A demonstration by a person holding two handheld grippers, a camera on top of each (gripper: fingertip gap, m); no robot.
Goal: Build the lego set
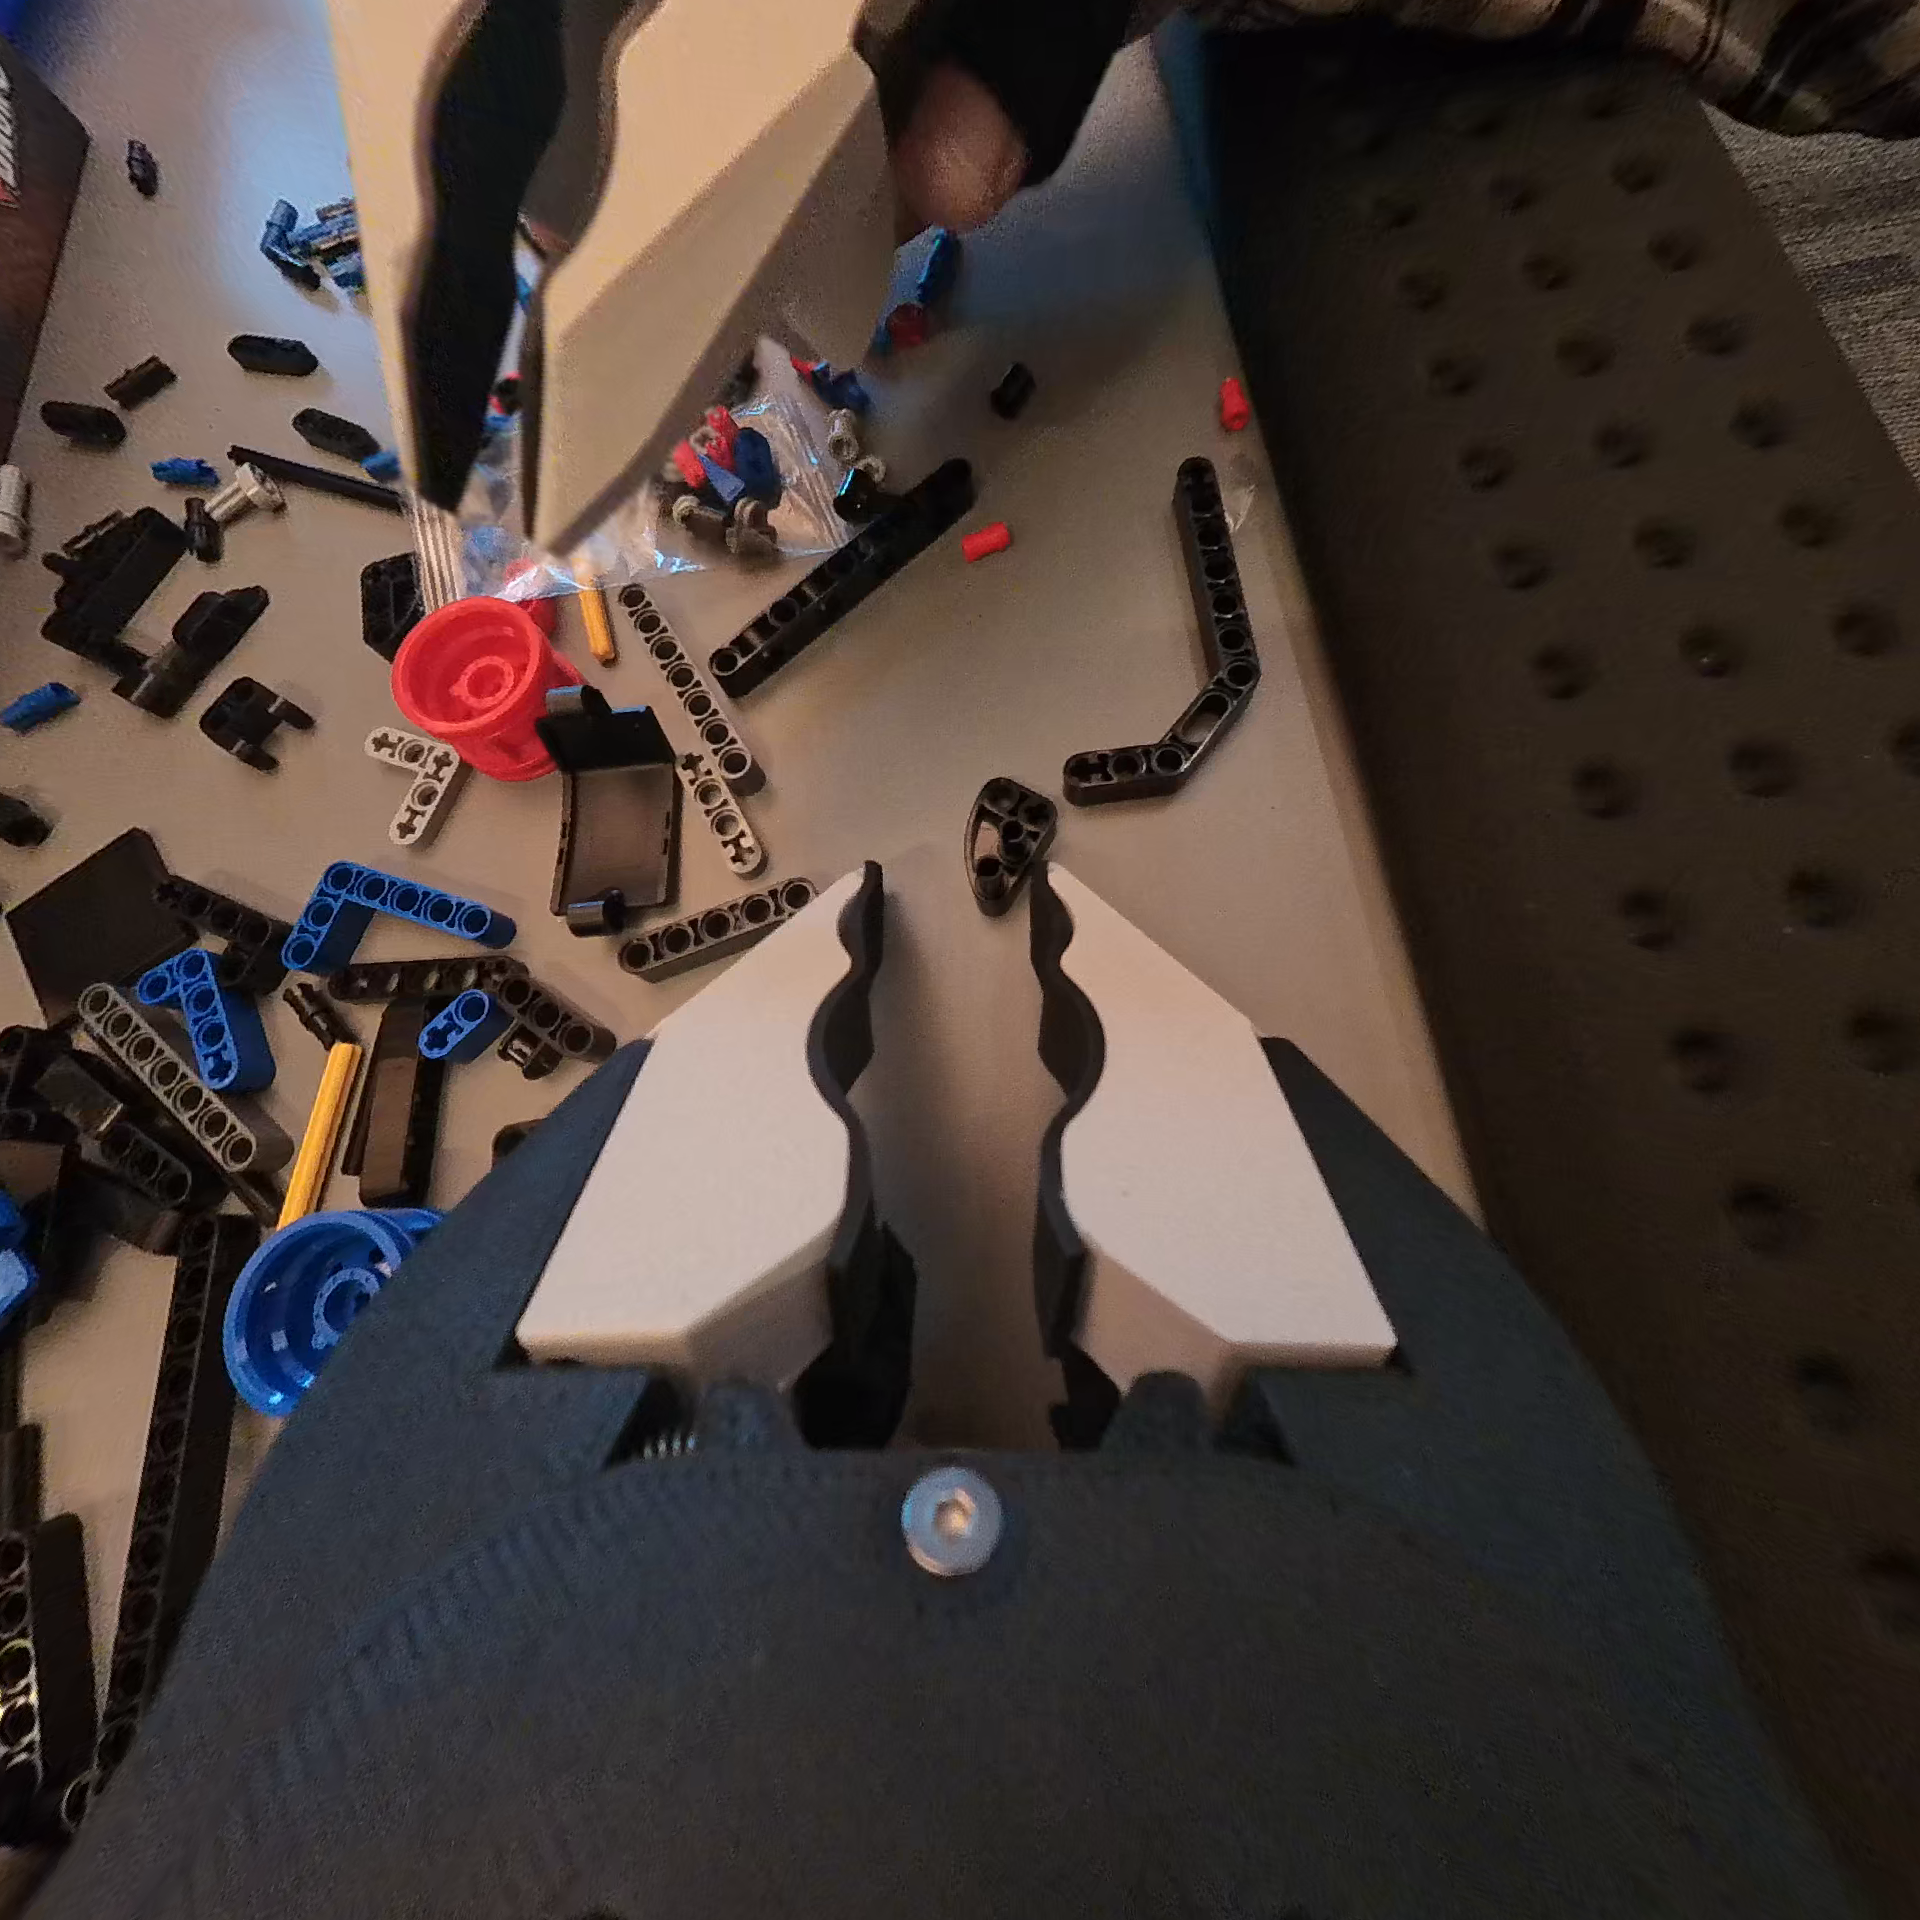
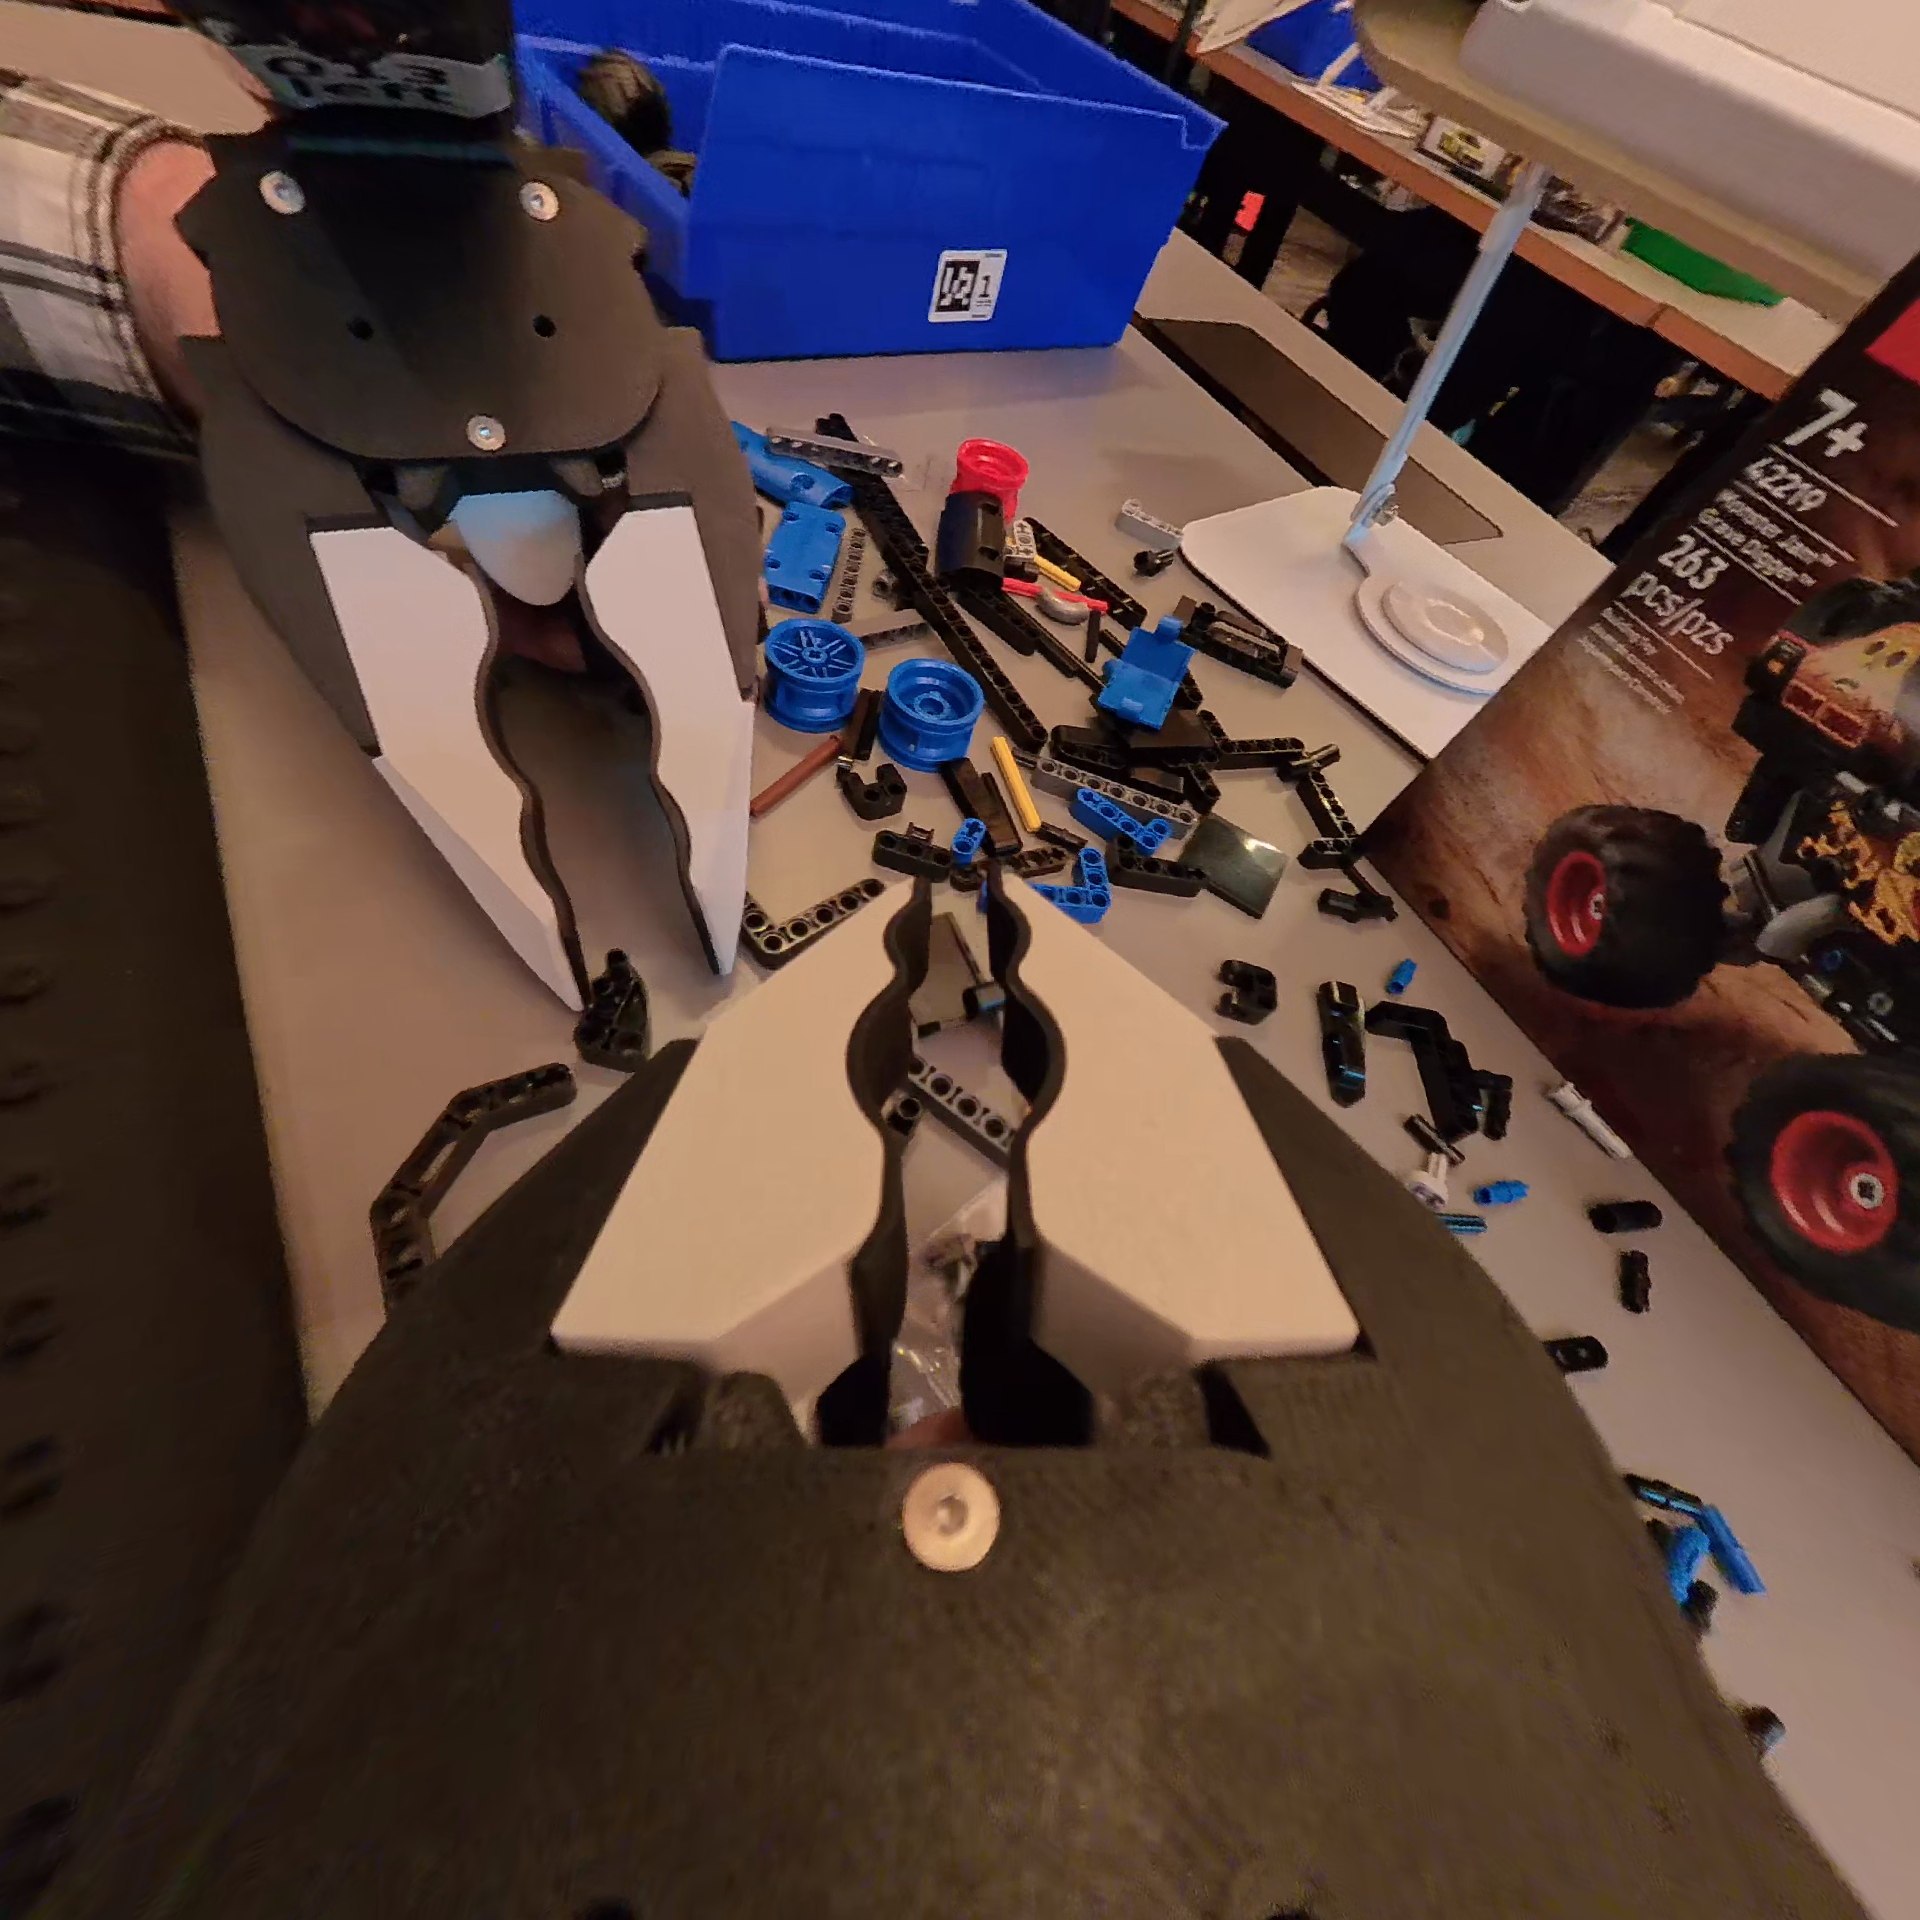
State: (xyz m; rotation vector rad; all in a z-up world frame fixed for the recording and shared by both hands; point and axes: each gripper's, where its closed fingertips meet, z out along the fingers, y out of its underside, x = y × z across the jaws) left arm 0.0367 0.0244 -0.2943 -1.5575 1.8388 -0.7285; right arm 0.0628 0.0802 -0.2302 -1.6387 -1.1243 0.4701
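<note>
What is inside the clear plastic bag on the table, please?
The clear plastic bag holds small red, blue, grey and black pieces. The right tongs hang over its left part, so whatever lies there is hidden. The exact piece types cannot be told.

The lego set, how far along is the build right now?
Barely started. Done: only unpacking, loose parts such as the red wheel hub litter the table. In hand: nothing; the left gripper is open beside a small black piece. Left: all assembly.

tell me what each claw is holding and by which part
Nothing in either. The left claw is open and empty, poised over a small black curved piece on the table. The right claw is also open, with loose pieces only visible through its gap.
</note>
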